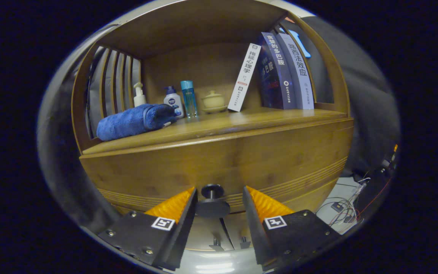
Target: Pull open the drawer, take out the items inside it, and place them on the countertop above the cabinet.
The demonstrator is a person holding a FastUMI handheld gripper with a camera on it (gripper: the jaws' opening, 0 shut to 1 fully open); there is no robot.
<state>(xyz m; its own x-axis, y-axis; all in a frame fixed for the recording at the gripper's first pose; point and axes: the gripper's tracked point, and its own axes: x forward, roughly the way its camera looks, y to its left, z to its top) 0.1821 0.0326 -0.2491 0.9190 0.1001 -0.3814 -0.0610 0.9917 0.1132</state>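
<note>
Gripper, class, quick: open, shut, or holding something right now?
Gripper: open, holding nothing; the black drawer knob sits between its fingers, untouched by either.

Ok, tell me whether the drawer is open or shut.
Shut: the drawer front sits flush with the cabinet. The open gripper has its fingers either side of the knob, not pressing.

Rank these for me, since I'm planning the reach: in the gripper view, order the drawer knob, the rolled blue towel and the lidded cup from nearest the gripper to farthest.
1. Drawer knob: between the open gripper fingers.
2. Rolled blue towel: countertop front, left.
3. Lidded cup: farther back, beside the leaning book.
</note>
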